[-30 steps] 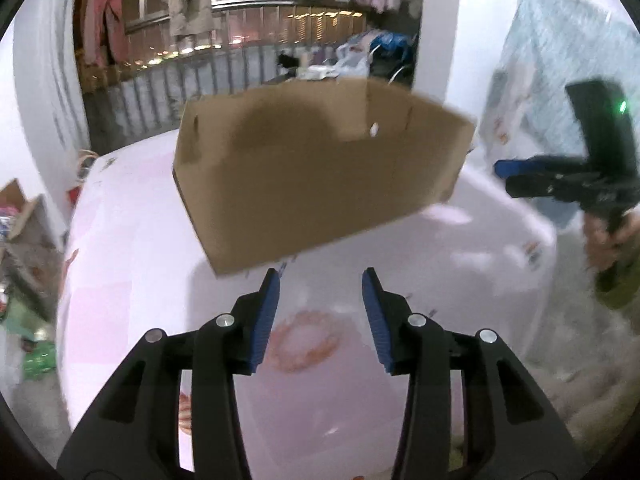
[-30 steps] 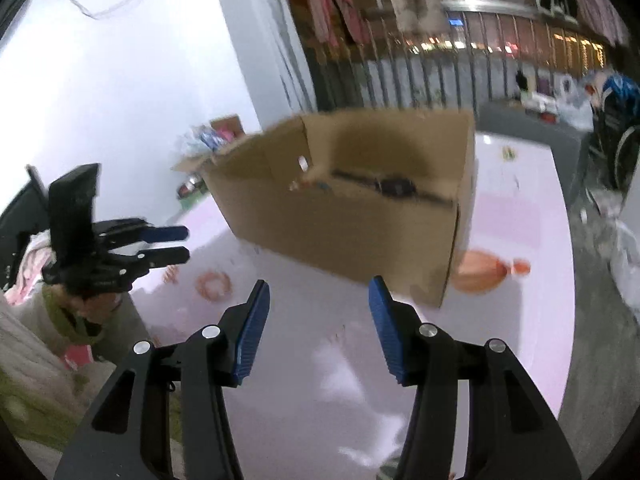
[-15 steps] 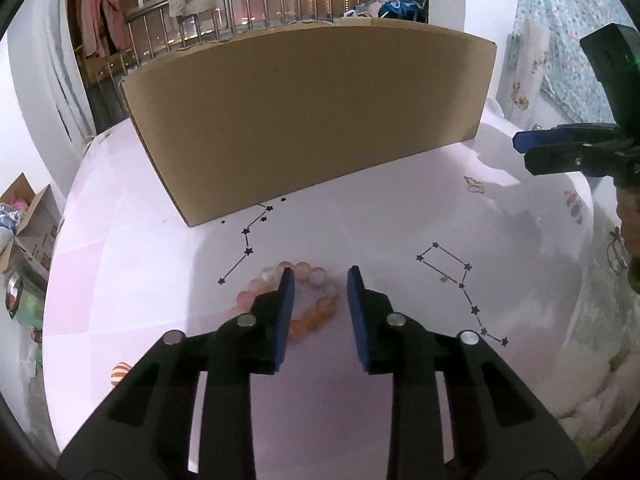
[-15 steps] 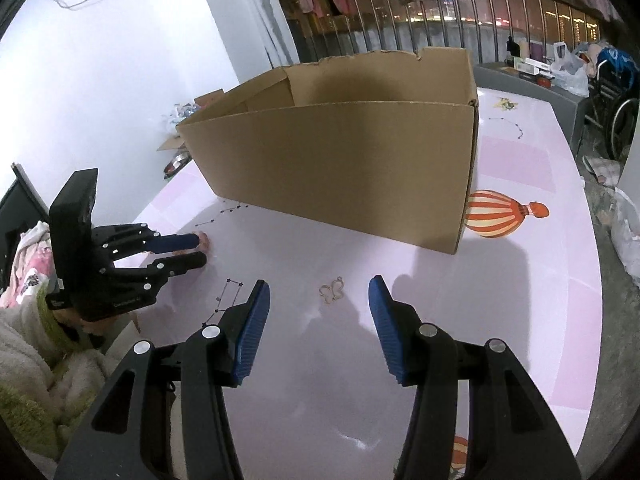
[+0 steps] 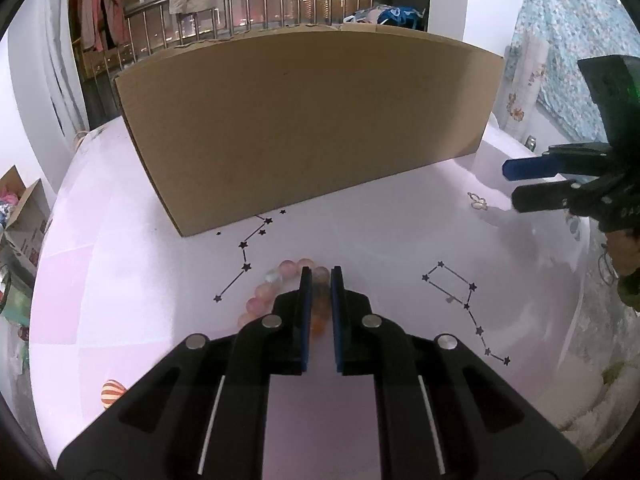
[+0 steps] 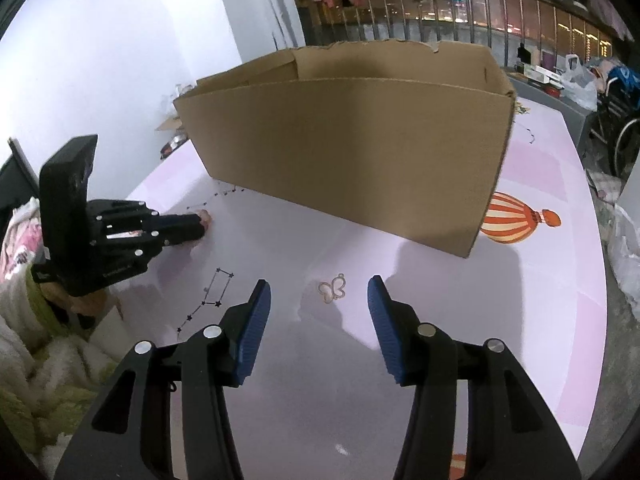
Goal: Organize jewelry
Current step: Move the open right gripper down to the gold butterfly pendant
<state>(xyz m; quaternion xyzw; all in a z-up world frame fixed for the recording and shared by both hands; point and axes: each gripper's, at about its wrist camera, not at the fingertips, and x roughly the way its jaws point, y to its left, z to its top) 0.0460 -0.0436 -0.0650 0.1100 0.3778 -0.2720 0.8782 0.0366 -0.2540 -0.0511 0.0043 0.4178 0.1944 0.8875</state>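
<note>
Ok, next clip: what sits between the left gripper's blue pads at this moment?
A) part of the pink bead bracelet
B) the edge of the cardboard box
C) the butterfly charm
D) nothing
A: in the left wrist view the left gripper is closing its jaws around beads of the pink bead bracelet lying on the table.

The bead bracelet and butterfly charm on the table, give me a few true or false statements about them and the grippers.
1. The left gripper has bracelet beads between its closing jaws. True.
2. The butterfly charm lies inside the cardboard box. False: it lies on the table, in front of the box.
3. The right gripper holds the charm. False: its jaws are apart, closing, with the charm ahead of them.
4. The bracelet lies on the table. True.
</note>
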